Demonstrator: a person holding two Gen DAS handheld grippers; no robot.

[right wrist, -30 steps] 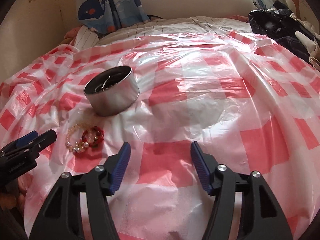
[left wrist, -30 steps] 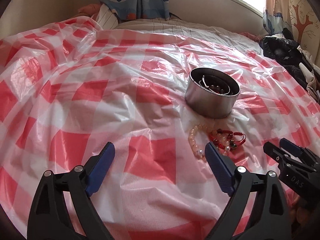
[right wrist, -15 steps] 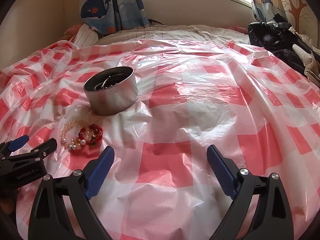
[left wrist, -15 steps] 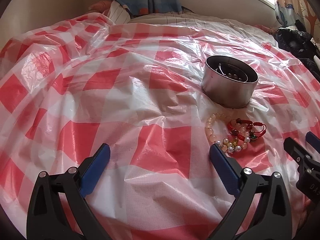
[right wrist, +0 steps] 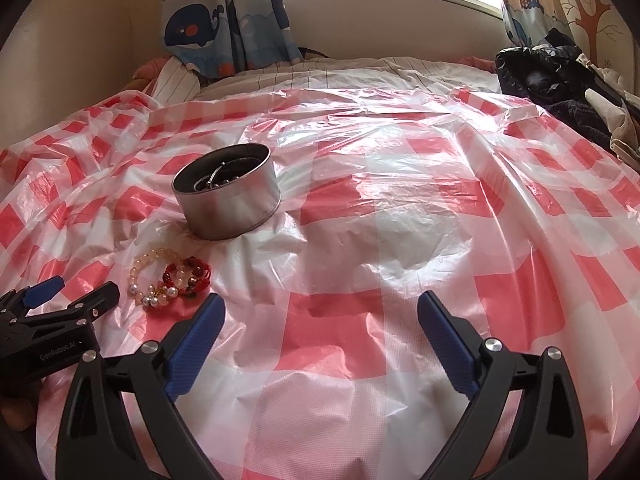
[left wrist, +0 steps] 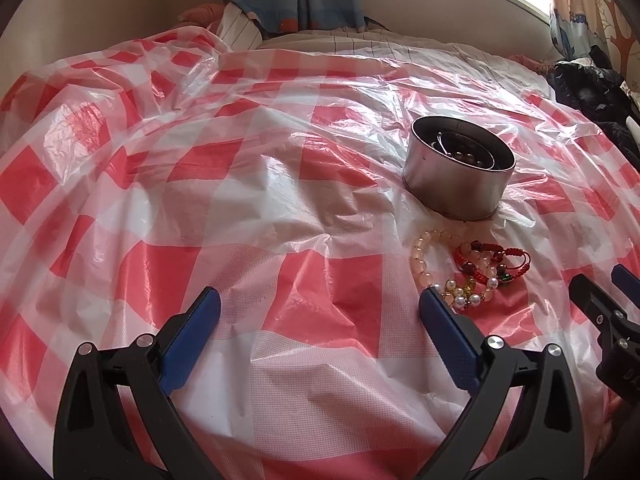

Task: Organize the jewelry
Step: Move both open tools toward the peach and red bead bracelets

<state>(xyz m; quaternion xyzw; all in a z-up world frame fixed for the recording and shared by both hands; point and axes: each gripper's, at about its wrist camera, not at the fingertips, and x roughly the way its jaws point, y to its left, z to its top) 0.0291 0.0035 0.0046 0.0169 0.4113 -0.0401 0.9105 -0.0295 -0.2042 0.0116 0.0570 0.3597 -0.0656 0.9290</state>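
A round metal tin stands open on the red-and-white checked plastic sheet, with dark beads and a ring-like piece inside; it also shows in the right wrist view. In front of it lies a heap of bracelets: a pale bead one, a red cord one, a pearl one, also in the right wrist view. My left gripper is open and empty, its right finger just beside the pearls. My right gripper is open and empty, right of the heap. Each gripper shows at the other view's edge.
The checked sheet covers a bed and is wrinkled. Dark clothes are piled at the far right. A striped pillow and whale curtain stand at the back by the wall and window.
My right gripper has opened wide. Both cameras have tilted up and drawn slightly nearer, so the tin and bracelets sit lower and closer. The jewelry has not moved.
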